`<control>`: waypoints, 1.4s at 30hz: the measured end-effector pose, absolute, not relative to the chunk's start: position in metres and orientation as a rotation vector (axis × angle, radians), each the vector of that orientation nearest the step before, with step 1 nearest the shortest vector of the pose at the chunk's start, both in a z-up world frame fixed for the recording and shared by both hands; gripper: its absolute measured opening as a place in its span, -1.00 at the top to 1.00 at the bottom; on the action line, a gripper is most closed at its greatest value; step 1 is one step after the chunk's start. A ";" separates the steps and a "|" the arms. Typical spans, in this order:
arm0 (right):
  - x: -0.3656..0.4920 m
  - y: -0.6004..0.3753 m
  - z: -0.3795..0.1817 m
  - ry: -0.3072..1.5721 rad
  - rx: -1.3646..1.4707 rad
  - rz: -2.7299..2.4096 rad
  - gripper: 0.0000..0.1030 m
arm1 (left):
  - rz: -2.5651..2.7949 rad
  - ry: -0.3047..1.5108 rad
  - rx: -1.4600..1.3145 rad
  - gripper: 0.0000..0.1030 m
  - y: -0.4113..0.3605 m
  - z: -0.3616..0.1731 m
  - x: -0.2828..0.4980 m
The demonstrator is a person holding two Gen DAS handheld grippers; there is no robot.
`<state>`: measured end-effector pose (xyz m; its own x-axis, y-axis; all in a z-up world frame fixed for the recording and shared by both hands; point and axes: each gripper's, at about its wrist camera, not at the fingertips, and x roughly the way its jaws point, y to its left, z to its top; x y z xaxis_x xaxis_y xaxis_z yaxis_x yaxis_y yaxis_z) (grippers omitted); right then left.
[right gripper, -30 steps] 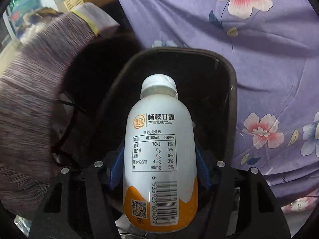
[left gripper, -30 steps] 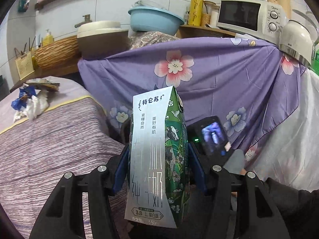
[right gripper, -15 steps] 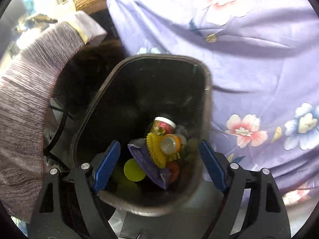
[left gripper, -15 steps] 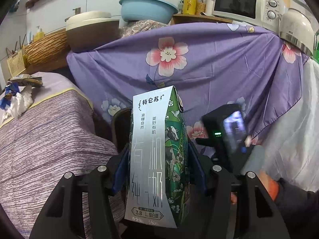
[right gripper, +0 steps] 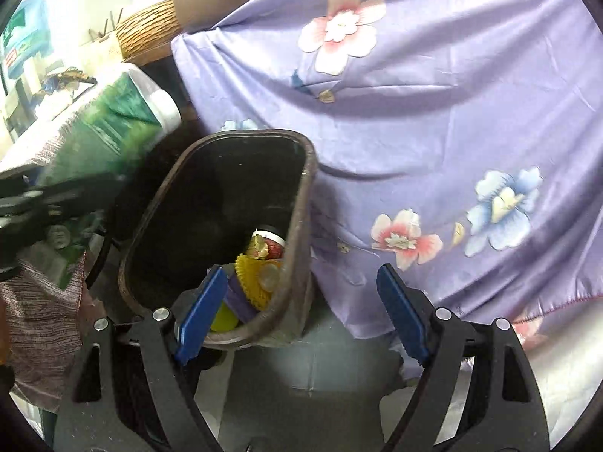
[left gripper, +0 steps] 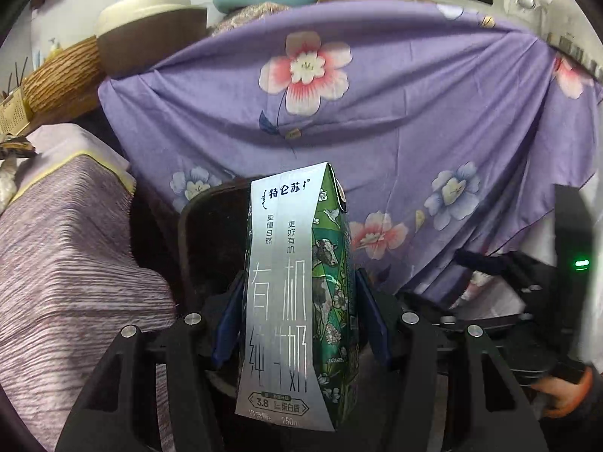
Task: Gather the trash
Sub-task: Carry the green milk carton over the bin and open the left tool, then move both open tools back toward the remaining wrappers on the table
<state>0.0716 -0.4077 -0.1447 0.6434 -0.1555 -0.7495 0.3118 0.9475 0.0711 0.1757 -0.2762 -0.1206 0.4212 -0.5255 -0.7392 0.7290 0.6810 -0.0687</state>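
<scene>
Left wrist view: the left gripper (left gripper: 297,318) has its jaws about half open and clamped on a milk carton (left gripper: 294,290), blue pads pressing both flanks, carton upright along the fingers. The dark trash bin (left gripper: 196,248) sits right behind and below the carton, mouth mostly hidden by it. Purple floral cloth (left gripper: 395,124) hangs just behind the bin; a striped tabletop cover (left gripper: 64,248) is to the left. Risk, as a guess: the carton blocks the view of the rim, so letting go early could drop it on the near edge or the floor. It also looks creased at the waist, so it could pivot or slip in the pads. The other rig's black body (left gripper: 573,263) is near on the right, so a bump is possible.

Right wrist view: the right gripper (right gripper: 305,314) stands with jaws wide apart and nothing between them, having just been opening; the left pad hangs over the bin's near rim, the right pad outside it. The trash bin (right gripper: 301,203) already holds a pile of trash (right gripper: 260,275), yellow and red bits with a bottle among them. The milk carton (right gripper: 113,128) comes in blurred from the upper left, above and beside the bin mouth, not yet over it. Risk: both rigs crowd the same opening, and the carton could clip the rim or land beside the bin against the floral cloth (right gripper: 433,113).
</scene>
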 end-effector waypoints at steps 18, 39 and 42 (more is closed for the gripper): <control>0.028 -0.442 -0.134 0.796 0.256 -0.387 -0.58 | -0.774 0.891 0.362 -0.60 -0.318 -0.164 0.191; 0.043 -0.423 -0.116 0.760 0.240 -0.343 -0.58 | -0.750 0.723 0.222 -0.84 -0.252 -0.072 0.146; 0.050 -0.411 -0.110 0.751 0.224 -0.311 -0.58 | -0.742 0.692 0.205 -0.87 -0.236 -0.055 0.137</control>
<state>0.0498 -0.4111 -0.1099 0.6888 -0.1960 -0.6980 0.3543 0.9310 0.0881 0.1374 -0.2364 -0.0554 0.5296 -0.5519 -0.6441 0.6816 0.7289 -0.0640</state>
